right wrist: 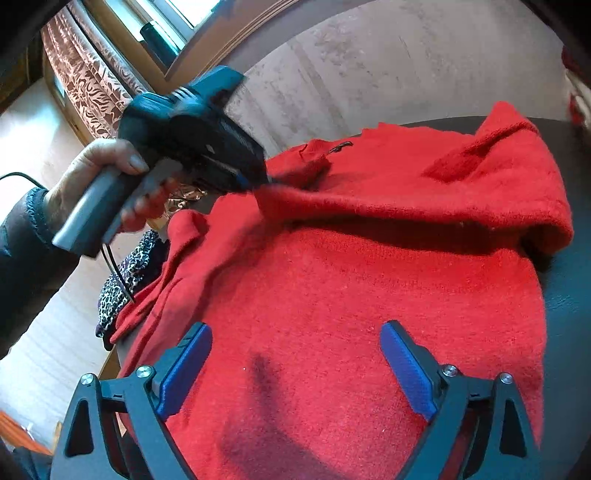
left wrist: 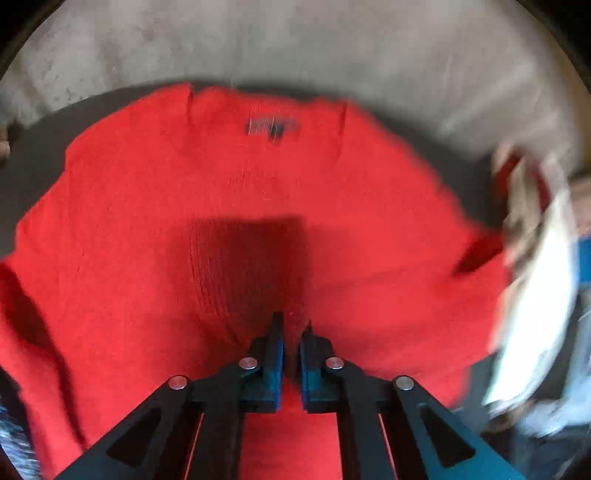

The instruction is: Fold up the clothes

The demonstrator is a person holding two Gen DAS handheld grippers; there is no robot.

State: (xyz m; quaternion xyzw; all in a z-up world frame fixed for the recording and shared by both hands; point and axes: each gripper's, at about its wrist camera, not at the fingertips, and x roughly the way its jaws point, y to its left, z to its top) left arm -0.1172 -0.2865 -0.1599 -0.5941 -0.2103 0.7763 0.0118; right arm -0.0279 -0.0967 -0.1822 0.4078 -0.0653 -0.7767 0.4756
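A red sweater (right wrist: 369,280) lay spread over the dark table (right wrist: 569,302), one part folded back across it near the far edge. The right gripper (right wrist: 295,332) hovered above it with its blue pads (right wrist: 406,369) wide apart. At the table's left edge the left gripper (right wrist: 255,184), held in a hand (right wrist: 99,173), pinched a raised fold of the sweater.

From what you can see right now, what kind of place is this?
Probably a room in a home: a patterned curtain hangs by a window, and a red sweater lies on a dark table.
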